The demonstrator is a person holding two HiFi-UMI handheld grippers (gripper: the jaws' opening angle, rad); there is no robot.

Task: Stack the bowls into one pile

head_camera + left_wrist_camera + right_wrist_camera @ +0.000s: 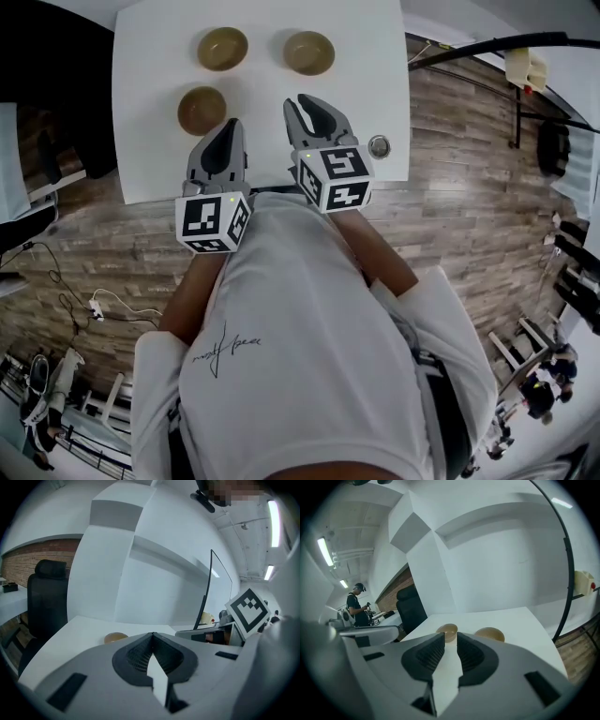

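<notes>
Three brown bowls stand apart on the white table [150, 141]: one at far left [222, 48], one at far right [308, 52], one nearer at left [202, 110]. My left gripper [228, 131] hovers over the table's near edge, just right of the nearer bowl, with its jaws shut and empty. In the left gripper view its tips [152, 634] meet, and a bowl [115, 638] lies beyond them. My right gripper [309, 105] is open with nothing between its fingers. Past its jaws [451, 637] two bowls [448, 631] [490, 633] show side by side.
A small round metal object [379, 146] lies near the table's right front corner. A black office chair [410, 606] stands at the table's left side. A person [358, 604] stands far off. A black cable [487, 42] runs beyond the table's right edge.
</notes>
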